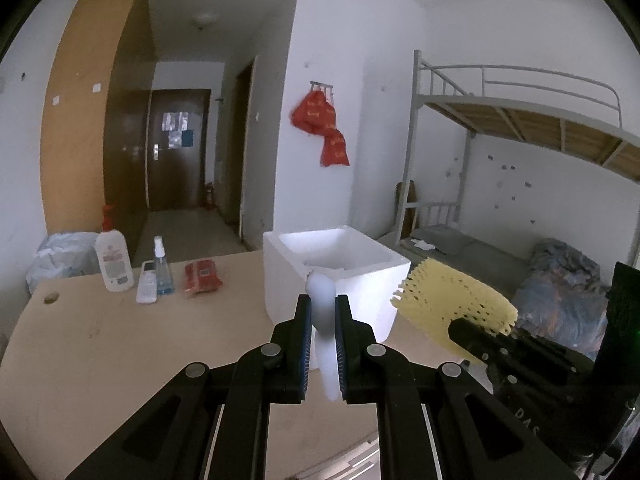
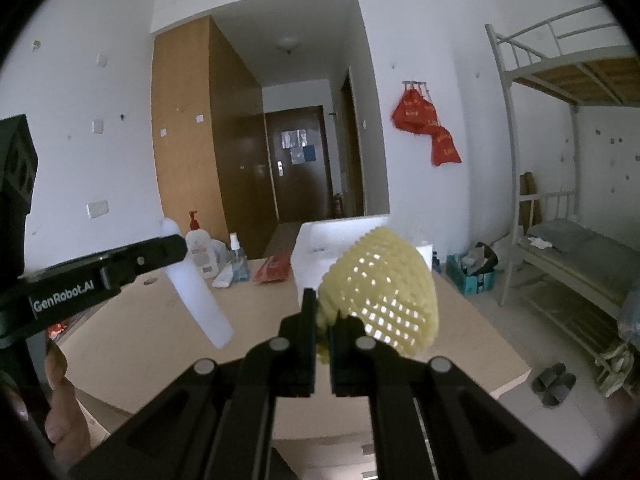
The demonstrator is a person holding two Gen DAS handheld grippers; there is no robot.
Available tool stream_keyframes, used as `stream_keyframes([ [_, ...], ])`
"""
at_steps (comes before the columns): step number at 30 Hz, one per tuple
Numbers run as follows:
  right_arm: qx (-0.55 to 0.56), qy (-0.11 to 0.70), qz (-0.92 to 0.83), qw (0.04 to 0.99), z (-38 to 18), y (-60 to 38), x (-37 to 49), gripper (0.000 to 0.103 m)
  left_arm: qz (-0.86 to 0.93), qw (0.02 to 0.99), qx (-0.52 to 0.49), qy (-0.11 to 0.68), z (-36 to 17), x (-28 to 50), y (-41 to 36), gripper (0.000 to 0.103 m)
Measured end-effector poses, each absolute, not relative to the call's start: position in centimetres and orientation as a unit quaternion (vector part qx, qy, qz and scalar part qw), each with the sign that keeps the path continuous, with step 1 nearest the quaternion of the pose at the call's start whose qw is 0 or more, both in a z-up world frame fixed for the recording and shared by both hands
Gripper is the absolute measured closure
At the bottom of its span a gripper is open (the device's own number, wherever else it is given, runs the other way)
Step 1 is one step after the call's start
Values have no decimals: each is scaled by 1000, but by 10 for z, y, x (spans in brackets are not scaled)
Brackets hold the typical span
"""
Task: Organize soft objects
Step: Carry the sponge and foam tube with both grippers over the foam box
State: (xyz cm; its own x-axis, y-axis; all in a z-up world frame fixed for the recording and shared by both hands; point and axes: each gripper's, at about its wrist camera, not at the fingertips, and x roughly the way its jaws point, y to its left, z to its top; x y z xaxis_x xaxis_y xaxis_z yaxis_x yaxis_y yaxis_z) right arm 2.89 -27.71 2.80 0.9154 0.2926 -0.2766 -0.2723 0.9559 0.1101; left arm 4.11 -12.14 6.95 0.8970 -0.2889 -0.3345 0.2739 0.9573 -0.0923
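The left gripper (image 1: 323, 312) squeezes a white foam piece (image 1: 325, 332) between its two fingers and holds it up above the bench (image 1: 120, 344). The right gripper (image 2: 323, 320) pinches the edge of a yellow foam net (image 2: 384, 300), which sticks up and out, off the bench too. Both soft things are in the air, near the white foam box (image 1: 340, 276) that sits open on the bench.

The step now looks like dropping them into the box. To do it well, bring each one right over the open top, well inside the walls, then lower it before letting go. The net is light and springy, so it may bounce out. Go one at a time so the grippers don't bump.
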Motion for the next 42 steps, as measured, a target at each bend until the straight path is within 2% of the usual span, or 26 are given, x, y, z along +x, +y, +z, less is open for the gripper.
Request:
stream_keyframes([
  [20,26,150,152,977,58,-271,82,96,-160,973,-30,162,111,97,-126,91],
  [42,31,178,145,973,61,-278,154,96,-180,965,-32,187,117,193,-144,91],
])
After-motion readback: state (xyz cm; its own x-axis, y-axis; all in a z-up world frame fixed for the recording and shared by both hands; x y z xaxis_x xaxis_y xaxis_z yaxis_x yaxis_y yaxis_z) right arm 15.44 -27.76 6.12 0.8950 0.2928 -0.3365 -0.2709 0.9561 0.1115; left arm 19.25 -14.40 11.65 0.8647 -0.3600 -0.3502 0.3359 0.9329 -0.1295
